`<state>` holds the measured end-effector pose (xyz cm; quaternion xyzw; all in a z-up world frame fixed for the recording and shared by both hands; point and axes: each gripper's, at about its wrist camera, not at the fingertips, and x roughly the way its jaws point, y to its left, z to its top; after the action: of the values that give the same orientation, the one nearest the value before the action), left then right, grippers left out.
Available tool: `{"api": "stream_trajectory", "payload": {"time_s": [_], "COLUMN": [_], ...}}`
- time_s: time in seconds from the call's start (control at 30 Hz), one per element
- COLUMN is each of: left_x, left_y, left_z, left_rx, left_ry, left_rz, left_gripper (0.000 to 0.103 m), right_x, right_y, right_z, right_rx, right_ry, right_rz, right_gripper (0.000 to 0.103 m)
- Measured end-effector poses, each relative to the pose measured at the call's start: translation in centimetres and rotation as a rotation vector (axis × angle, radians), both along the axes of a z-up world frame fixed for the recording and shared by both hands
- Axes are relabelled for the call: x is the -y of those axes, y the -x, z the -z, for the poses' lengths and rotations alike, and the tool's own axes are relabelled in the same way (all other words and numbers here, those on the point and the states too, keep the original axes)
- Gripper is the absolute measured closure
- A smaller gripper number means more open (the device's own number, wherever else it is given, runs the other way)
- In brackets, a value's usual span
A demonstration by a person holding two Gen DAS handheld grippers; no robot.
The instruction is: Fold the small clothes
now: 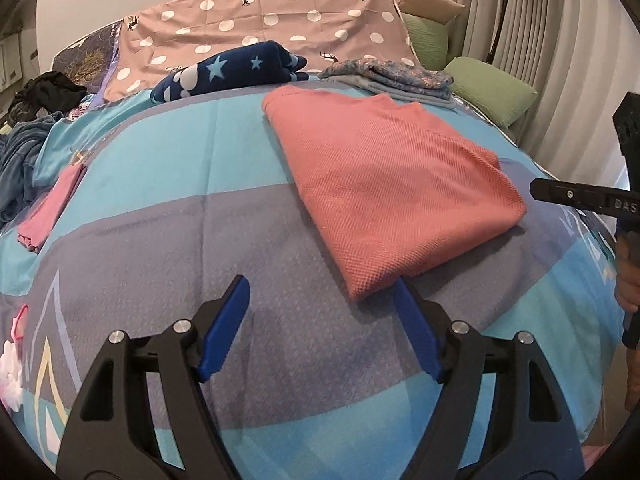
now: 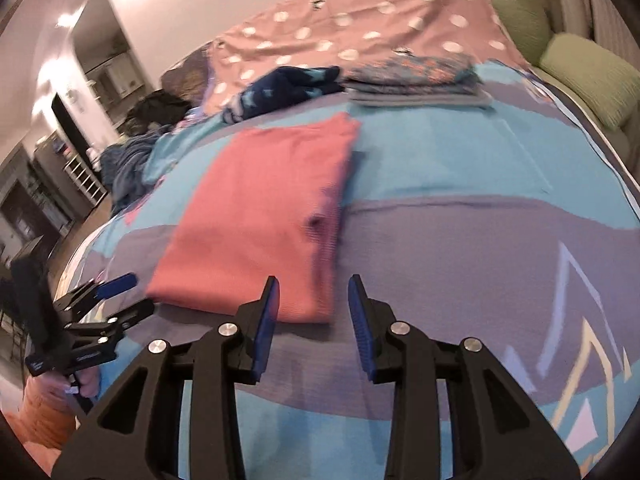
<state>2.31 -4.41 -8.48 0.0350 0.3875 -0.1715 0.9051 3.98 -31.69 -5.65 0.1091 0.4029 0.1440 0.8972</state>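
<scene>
Bedroom setup: work surface was a bed with a blue-and-grey bedspread (image 1: 168,216), and everything below is placed relative to the coral shirt (image 1: 384,184) lying folded on it.

Left gripper (image 1: 322,312): blue fingers (image 1: 228,320) spread wide, holding nothing, right finger just touching or slipping under the shirt's near corner; I couldn't tell which. Right gripper (image 2: 312,312): gap narrower, also empty, at the shirt's near edge on the opposite side. That view was blurred, so contact was unclear.

Beyond the shirt: a folded patterned stack (image 1: 392,78) and a navy star-print item (image 1: 232,72). Off to its left: a small pink garment (image 1: 50,208) and an unfolded dark pile (image 1: 24,148).

Risks as I judged them:
- Grabbing only the top layer at that corner would peel the fold open.
- A finger digging low could catch the bedspread too and drag it.
- Uneven lift between the two sides would skew the shirt.
- Moving it toward the stack too fast could knock the stack over.
</scene>
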Motion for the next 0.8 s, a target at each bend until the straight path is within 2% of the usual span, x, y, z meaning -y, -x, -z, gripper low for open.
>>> {"api": "stream_trajectory", "payload": {"time_s": [0.07, 0.17, 0.23, 0.3, 0.33, 0.37, 0.43, 0.53, 0.6, 0.67, 0.77, 0.8], "left_x": [-0.2, -0.9, -1.0, -1.1, -1.2, -1.3, -1.6, -1.5, -0.7, 0.2, 1.5, 1.7], "left_y": [-0.6, -0.6, -0.3, 0.2, 0.3, 0.4, 0.4, 0.1, -0.8, -2.0, -4.5, -5.0], "left_z": [0.5, 0.7, 0.7, 0.8, 0.7, 0.6, -0.1, -1.3, -2.0, -1.9, -0.2, 0.6], "left_rx": [-0.021, -0.036, -0.030, -0.025, -0.028, -0.036, -0.064, -0.063, -0.027, -0.017, -0.067, -0.084], "left_ry": [-0.002, 0.033, 0.021, 0.001, 0.003, 0.017, 0.097, 0.205, 0.218, 0.214, 0.204, 0.202], "left_rz": [-0.019, -0.021, -0.010, -0.001, 0.002, 0.010, 0.039, 0.075, 0.070, 0.069, 0.049, 0.045], "left_gripper": [0.037, 0.042, 0.046, 0.049, 0.056, 0.068, 0.088, 0.088, 0.088, 0.080, 0.080, 0.081], "right_x": [-0.6, -0.5, 0.2, 0.2, 0.1, -0.1, -0.6, -1.4, -2.0, -2.3, -2.2, -2.1], "right_y": [-0.8, -1.9, -1.8, -2.0, -2.0, -1.9, -1.9, -2.5, -3.9, -5.0, -7.0, -7.0], "right_z": [0.5, 2.8, 2.9, 2.2, 1.5, 0.8, -0.7, -2.2, -2.2, -1.6, 1.0, 1.7], "right_rx": [-0.026, -0.133, -0.126, -0.116, -0.092, -0.066, -0.007, 0.049, 0.065, 0.061, -0.036, -0.071], "right_ry": [-0.006, 0.077, 0.024, 0.031, 0.037, 0.038, 0.017, -0.030, -0.034, -0.025, -0.038, -0.030], "right_rz": [-0.003, 0.092, 0.099, 0.096, 0.099, 0.093, 0.064, 0.023, 0.018, 0.023, 0.042, 0.065], "right_gripper": [0.068, 0.068, 0.068, 0.068, 0.068, 0.068, 0.068, 0.070, 0.073, 0.075, 0.089, 0.101]}}
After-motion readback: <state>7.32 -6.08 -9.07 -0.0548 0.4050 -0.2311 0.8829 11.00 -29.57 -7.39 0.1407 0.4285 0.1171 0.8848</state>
